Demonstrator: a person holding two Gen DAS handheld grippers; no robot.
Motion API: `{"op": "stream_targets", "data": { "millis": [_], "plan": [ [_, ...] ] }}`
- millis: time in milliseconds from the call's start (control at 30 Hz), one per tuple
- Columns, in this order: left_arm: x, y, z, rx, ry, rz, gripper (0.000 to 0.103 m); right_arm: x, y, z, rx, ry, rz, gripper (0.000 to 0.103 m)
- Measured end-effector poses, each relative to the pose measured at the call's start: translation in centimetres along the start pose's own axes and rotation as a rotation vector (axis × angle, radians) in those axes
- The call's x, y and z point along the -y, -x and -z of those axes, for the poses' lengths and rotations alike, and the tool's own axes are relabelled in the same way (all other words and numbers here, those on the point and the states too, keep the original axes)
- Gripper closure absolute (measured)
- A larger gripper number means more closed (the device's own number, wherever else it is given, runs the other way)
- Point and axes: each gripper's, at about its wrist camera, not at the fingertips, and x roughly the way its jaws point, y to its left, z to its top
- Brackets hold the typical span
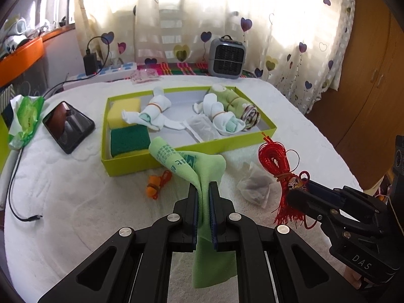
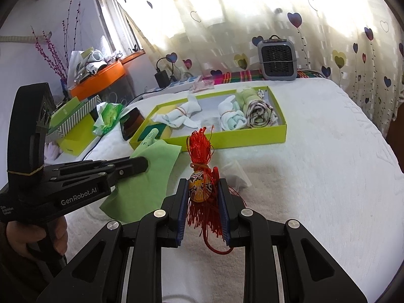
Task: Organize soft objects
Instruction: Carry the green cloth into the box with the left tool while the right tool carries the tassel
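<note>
Bedspread (image 1: 75,214); cloth (image 1: 199,169) within left gripper (image 1: 203,189)

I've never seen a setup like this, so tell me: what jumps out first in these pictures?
Two black hand-held grippers fill the foreground: the left gripper is shut on a light green cloth, and the right gripper is closed around a red tassel ornament with a painted bead. Behind them, on the white bedcover, sits a lime-green box holding sponges and rolled socks.
</note>
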Motion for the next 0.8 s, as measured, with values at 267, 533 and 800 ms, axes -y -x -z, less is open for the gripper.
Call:
{"op": "stream_targets", "data": {
  "millis": [267, 533, 800],
  "plan": [
    [-0.6, 0.2, -1.1, 0.017, 0.006, 0.002, 0.095, -0.4, -0.3, -1.1, 0.009, 0.007, 0.000, 0.079],
    [-1.4, 0.4, -3.3, 0.048, 0.009, 0.022, 0.095, -0.6, -0.9, -2.9, 0.026, 0.019, -0.003, 0.079],
    [-2.3, 0.0, -6.0, 0.075, -0.001, 0.021, 0.095, -0.6, -1.7, -5.1, 0.044, 0.029, -0.004, 0.079]
  ]
}}
